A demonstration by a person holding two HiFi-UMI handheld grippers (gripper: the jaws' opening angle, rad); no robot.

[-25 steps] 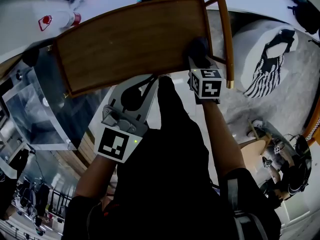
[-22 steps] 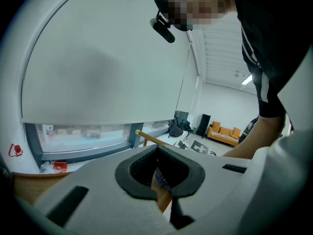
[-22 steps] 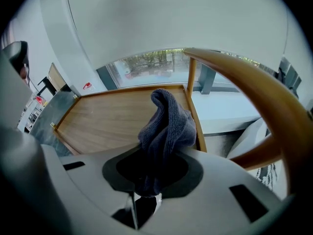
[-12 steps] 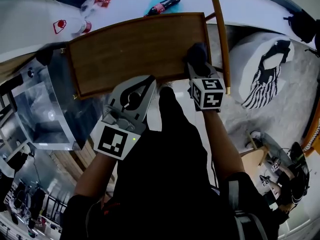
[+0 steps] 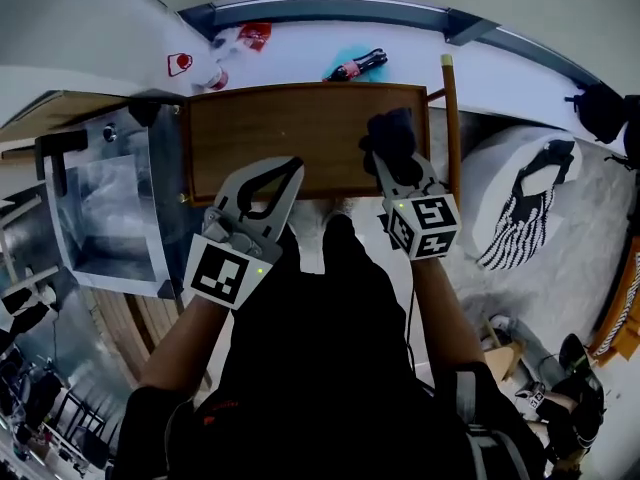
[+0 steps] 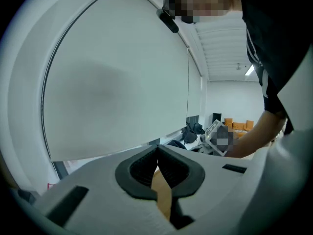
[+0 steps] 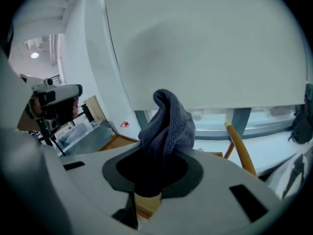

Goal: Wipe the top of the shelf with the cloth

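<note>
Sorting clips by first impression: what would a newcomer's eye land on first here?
The brown wooden shelf top fills the middle of the head view. Over its right end, the right gripper grips a bunched dark blue-grey cloth. The left gripper, shut and empty, hovers over the shelf's near edge.

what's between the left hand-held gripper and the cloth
Only bare wood of the shelf top lies between the left hand-held gripper and the cloth, as the head view shows.
</note>
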